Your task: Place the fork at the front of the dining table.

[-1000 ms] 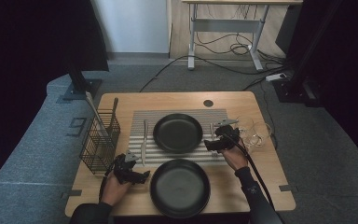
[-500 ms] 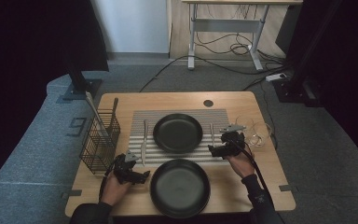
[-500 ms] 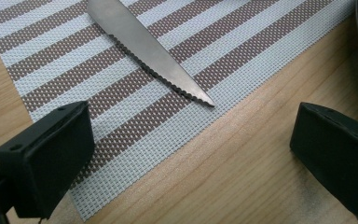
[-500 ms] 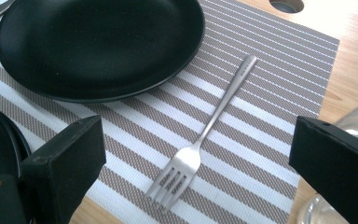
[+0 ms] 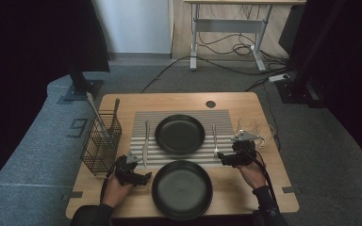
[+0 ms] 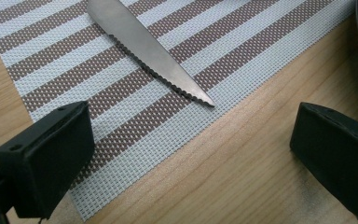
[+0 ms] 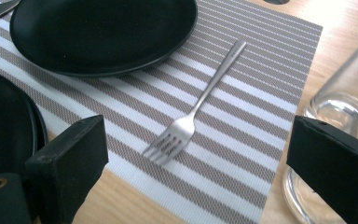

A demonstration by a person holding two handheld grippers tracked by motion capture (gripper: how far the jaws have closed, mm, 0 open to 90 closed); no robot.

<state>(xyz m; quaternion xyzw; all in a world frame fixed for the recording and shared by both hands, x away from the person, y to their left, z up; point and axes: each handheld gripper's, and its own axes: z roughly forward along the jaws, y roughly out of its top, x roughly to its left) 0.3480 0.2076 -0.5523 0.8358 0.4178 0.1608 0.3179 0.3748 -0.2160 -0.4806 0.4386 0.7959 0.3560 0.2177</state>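
A striped placemat [image 5: 141,123] carries a black plate [image 5: 179,134], with a knife [image 5: 145,143] to its left and a fork [image 5: 214,139] to its right. A second black plate [image 5: 181,188] lies at the table's front edge. My left gripper [image 5: 143,178] rests left of that front plate, open; its view looks at the knife's serrated tip [image 6: 168,70] over the placemat's corner [image 6: 121,154]. My right gripper [image 5: 222,158] is open just short of the fork's tines [image 7: 168,144], with nothing between its jaws.
A black wire basket [image 5: 101,143] holding upright utensils stands at the table's left side. Clear glasses [image 5: 253,133] stand right of the placemat, one close beside my right jaw [image 7: 340,112]. The wooden table [image 5: 273,188] ends just beyond them.
My right gripper has drawn back from the fork toward the table's front edge. The left gripper has stayed where it was.
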